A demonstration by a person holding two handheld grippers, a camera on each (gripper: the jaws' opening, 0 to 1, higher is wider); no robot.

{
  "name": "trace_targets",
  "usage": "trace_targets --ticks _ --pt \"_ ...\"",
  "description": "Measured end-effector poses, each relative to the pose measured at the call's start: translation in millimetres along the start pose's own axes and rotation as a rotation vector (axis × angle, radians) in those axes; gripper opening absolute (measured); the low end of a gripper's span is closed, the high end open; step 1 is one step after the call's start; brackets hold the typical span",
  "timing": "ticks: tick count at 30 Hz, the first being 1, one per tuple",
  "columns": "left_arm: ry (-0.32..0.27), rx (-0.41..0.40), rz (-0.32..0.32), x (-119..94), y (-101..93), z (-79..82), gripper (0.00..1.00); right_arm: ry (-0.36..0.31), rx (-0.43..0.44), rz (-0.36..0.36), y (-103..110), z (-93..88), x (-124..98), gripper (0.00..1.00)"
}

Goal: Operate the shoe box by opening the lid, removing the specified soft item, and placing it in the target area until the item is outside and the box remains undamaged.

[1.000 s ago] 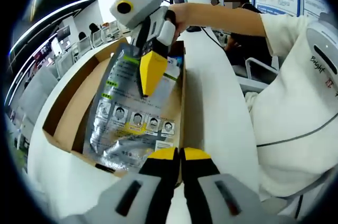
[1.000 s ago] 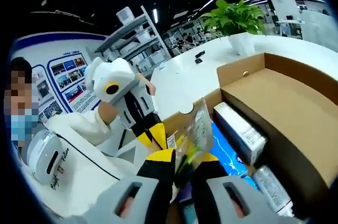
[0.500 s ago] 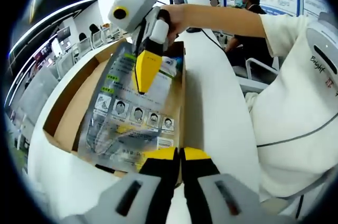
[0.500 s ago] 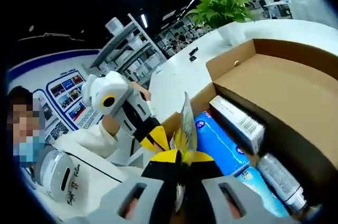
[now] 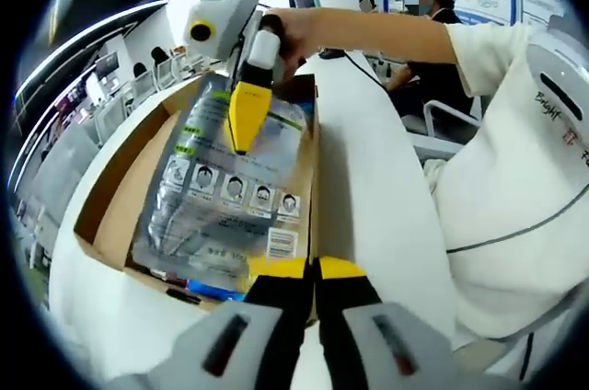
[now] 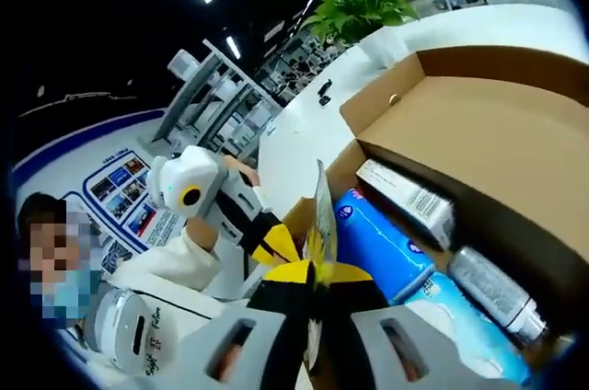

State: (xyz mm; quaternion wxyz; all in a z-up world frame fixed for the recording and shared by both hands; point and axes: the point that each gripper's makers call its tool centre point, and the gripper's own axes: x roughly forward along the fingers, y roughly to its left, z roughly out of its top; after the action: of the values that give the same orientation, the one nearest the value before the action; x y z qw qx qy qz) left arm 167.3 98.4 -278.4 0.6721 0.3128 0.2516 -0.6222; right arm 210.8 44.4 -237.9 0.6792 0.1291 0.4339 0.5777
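The cardboard shoe box [image 5: 106, 215] stands open on the white table, its lid [image 6: 488, 123] folded back. A silvery soft pouch [image 5: 221, 197] printed with small face pictures hangs over the box. My right gripper [image 5: 245, 123], held by a hand, is shut on the pouch's upper part. In the right gripper view the pouch [image 6: 322, 211] is edge-on between my right gripper's [image 6: 313, 272] yellow tips. My left gripper [image 5: 308, 270] is shut at the box's near wall with nothing between its tips; the right gripper view has it [image 6: 274, 243] at the box's corner.
Still inside the box lie blue packs [image 6: 386, 243], a white carton [image 6: 405, 201] and a clear bottle [image 6: 492, 284]. A potted plant [image 6: 359, 8] stands on the white table [image 5: 368, 188]. The person's white sleeve [image 5: 515, 178] is at the right, another person sits behind.
My right gripper has lifted the pouch higher, so its lower edge now clears the box contents and a blue pack shows beneath. My left gripper has stayed put.
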Motion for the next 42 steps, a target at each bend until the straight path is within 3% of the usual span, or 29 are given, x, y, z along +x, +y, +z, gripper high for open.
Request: trace_targets --ticks 7,15,16,18,20,32,38,42 --pt "-0.003 0.002 -0.017 0.6 0.7 0.8 0.01 -0.021 0.034 0.016 2.2 -1.5 -14.0 0.01" --pt "0.009 -0.045 0.011 0.9 4.1 0.1 0.04 -0.026 0.032 0.01 1.7 -2.1 -19.8 0.01" --pt "0.03 -0.073 0.059 1.7 4.6 -0.4 0.04 -0.032 0.058 0.009 -3.7 -1.2 -27.1 0.01" --pt "0.093 -0.063 0.075 5.0 4.1 -2.2 0.04 -0.038 0.088 -0.008 -11.8 0.5 -39.2 0.01" --pt "0.132 -0.077 0.044 10.3 2.0 -7.3 0.03 -0.042 0.111 0.005 -11.5 0.3 -45.1 0.01" --pt "0.137 -0.063 -0.008 8.8 1.8 -6.7 0.01 -0.057 0.135 -0.002 -17.1 0.1 -77.8 0.01" --pt "0.124 0.044 -0.074 7.6 -0.5 -7.7 0.01 -0.063 0.149 -0.007 -15.0 -8.6 -90.2 0.01" --pt "0.124 -0.017 -0.066 8.1 1.1 -7.5 0.01 -0.061 0.151 -0.004 -16.9 -11.9 -94.8 0.01"
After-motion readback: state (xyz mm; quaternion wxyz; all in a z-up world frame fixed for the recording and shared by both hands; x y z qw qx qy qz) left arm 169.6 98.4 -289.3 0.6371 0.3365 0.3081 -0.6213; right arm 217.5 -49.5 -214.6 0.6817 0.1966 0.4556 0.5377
